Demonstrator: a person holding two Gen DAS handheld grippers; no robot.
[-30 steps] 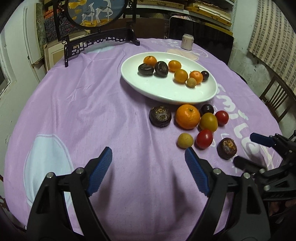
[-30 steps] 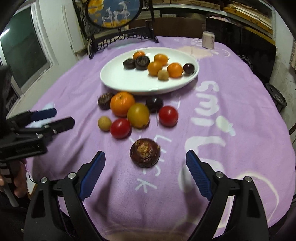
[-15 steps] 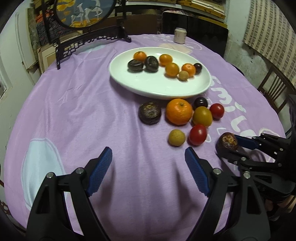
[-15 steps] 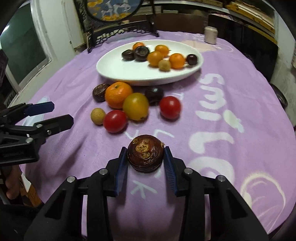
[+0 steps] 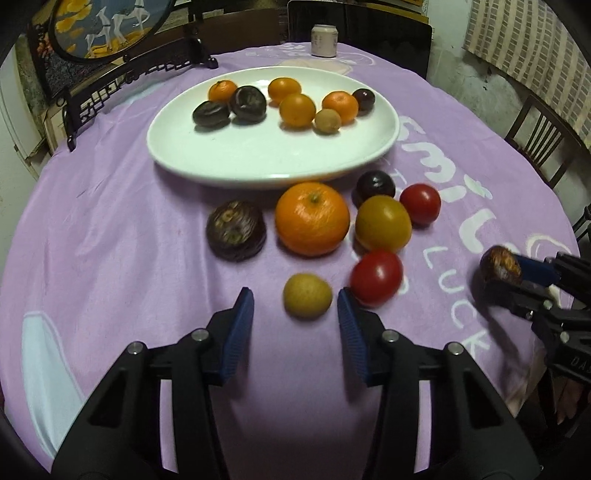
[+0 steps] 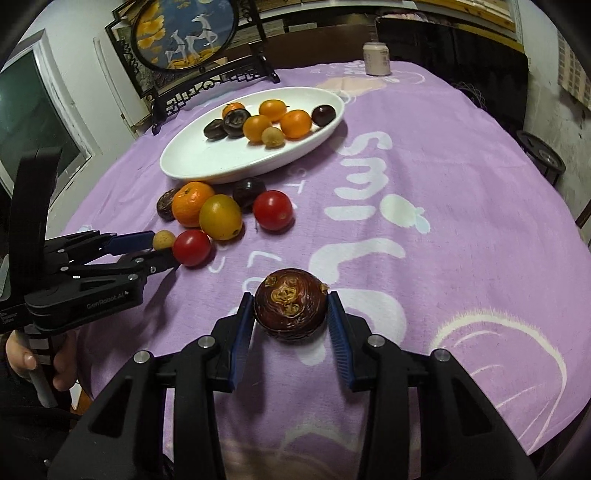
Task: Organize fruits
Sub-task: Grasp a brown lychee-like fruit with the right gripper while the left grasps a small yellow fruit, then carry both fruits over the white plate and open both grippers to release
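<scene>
A white oval plate (image 5: 258, 162) (image 6: 192, 162) holds several small oranges and dark fruits. In front of it on the purple cloth lie a big orange (image 5: 312, 218), a yellow-orange fruit (image 5: 382, 223), two red tomatoes (image 5: 376, 277) (image 5: 420, 204), two dark fruits (image 5: 235, 229) (image 5: 373, 183) and a small tan fruit (image 5: 307, 295) (image 6: 163, 239). My left gripper (image 5: 295, 306) (image 6: 162, 247) is open, its fingers on either side of the tan fruit, not touching it. My right gripper (image 6: 291, 314) is shut on a dark brown fruit (image 6: 291, 309) (image 5: 500, 264), held above the cloth.
A round picture on a black carved stand (image 6: 184, 33) stands behind the plate. A small pale jar (image 5: 324, 35) (image 6: 376, 58) sits at the table's far edge. A wooden chair (image 5: 535, 133) stands to the right of the table.
My right gripper shut on the dark brown fruit and lifted it off the cloth. My left gripper moved forward to the tan fruit and its fingers narrowed around it.
</scene>
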